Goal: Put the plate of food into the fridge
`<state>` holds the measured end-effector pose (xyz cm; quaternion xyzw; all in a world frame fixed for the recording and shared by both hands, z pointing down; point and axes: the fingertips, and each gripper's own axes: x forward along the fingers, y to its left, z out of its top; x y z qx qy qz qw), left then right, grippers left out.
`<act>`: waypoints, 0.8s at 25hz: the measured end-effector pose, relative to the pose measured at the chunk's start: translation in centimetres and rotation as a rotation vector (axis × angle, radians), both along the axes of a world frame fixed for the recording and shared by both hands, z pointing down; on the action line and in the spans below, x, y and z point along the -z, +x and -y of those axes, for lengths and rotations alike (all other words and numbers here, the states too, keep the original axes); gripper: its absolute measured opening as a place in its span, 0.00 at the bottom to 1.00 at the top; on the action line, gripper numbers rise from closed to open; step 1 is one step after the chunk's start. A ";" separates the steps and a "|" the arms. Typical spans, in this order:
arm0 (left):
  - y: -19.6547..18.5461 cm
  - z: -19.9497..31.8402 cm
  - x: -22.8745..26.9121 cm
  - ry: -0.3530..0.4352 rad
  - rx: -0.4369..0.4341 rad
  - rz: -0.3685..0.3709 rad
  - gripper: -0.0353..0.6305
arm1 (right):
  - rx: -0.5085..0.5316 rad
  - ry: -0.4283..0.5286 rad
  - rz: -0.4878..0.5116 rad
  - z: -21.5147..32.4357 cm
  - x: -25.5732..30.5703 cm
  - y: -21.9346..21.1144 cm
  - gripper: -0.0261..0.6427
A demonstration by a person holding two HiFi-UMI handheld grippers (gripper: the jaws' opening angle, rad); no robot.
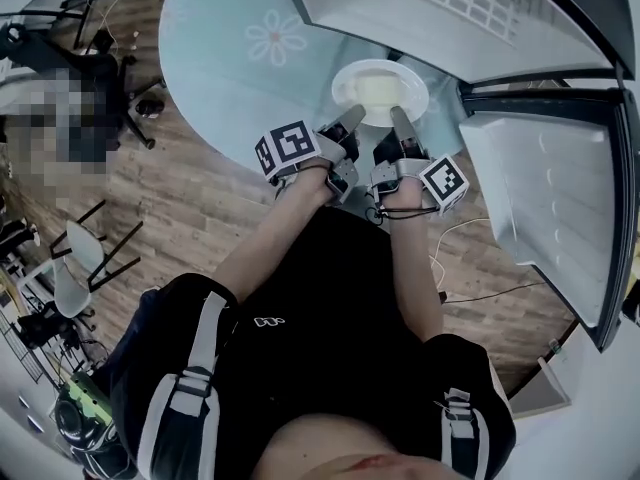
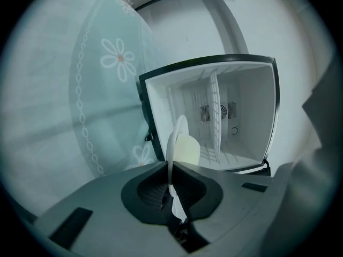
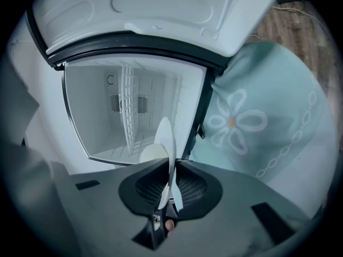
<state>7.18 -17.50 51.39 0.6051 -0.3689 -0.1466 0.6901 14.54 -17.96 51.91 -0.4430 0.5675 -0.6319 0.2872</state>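
Head view: I hold the white plate point(image 1: 380, 95) of pale food point(image 1: 379, 89) between the left tool point(image 1: 351, 120) and the right tool point(image 1: 401, 120), over the near edge of the round, flower-patterned surface point(image 1: 230, 48), with the fridge point(image 1: 450, 8) just ahead and its open door point(image 1: 555, 203) swung out to the right. Only the gripper views look inside the fridge: the left gripper view shows that tool's jaws clamped on the plate's rim, seen edge-on, with a white compartment and a wire shelf point(image 2: 215, 111) beyond, and the right gripper view shows its jaws clamped on the opposite rim. The plate is outside the fridge, in front of the opening. Only the head view takes in the wooden floor point(image 1: 200, 198) and an office chair point(image 1: 110, 88) at left
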 end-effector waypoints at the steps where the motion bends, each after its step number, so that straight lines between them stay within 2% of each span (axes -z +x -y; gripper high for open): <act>1: -0.1 1.3 -0.5 -0.006 -0.002 -0.001 0.09 | -0.003 -0.005 0.002 1.2 -0.5 -0.1 0.10; 7: 0.4 4.5 -1.5 -0.016 -0.025 -0.004 0.09 | -0.010 -0.017 -0.040 4.0 -1.8 0.5 0.11; 12: 1.1 6.1 -1.2 0.004 -0.050 0.022 0.09 | -0.024 -0.015 -0.032 5.4 -1.5 1.1 0.11; 20: 1.5 9.3 -2.1 -0.008 -0.066 0.010 0.09 | -0.045 -0.039 -0.051 8.2 -2.4 1.6 0.11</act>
